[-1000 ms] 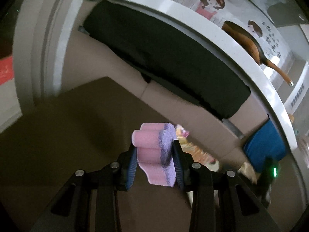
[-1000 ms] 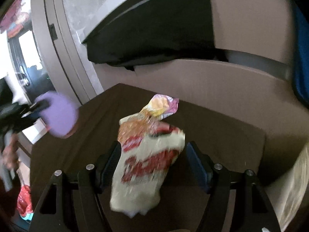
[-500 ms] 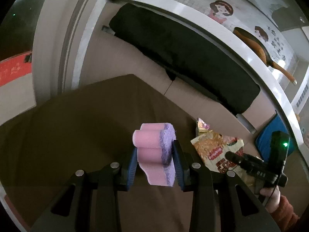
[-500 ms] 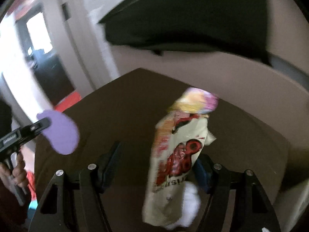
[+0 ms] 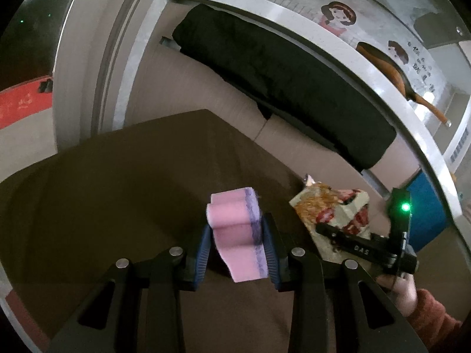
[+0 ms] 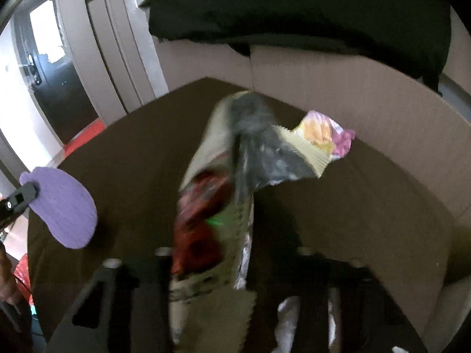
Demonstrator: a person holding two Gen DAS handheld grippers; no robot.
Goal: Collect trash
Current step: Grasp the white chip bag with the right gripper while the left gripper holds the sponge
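Note:
My left gripper [image 5: 235, 244] is shut on a pink and purple sponge [image 5: 235, 235] and holds it above the dark brown table [image 5: 117, 191]. The sponge's purple face [image 6: 63, 206] also shows at the left of the right wrist view. My right gripper [image 6: 235, 279] is shut on a cream and red snack bag [image 6: 215, 220], lifted and motion-blurred above the table. The bag [image 5: 332, 209] and the right gripper's body [image 5: 368, 247] show at the right of the left wrist view. A small pink and yellow wrapper [image 6: 326, 138] lies on the table behind the bag.
A beige sofa back [image 6: 353, 94] with a black cushion [image 5: 279, 88] runs behind the table. A blue cushion [image 5: 429, 214] sits far right. A grey door frame [image 6: 117, 44] and a red mat [image 5: 20, 103] are to the left.
My right gripper has closed on the snack bag and raised it; the bag swings and blurs. My left gripper keeps hold of the sponge and has shifted slightly relative to the table.

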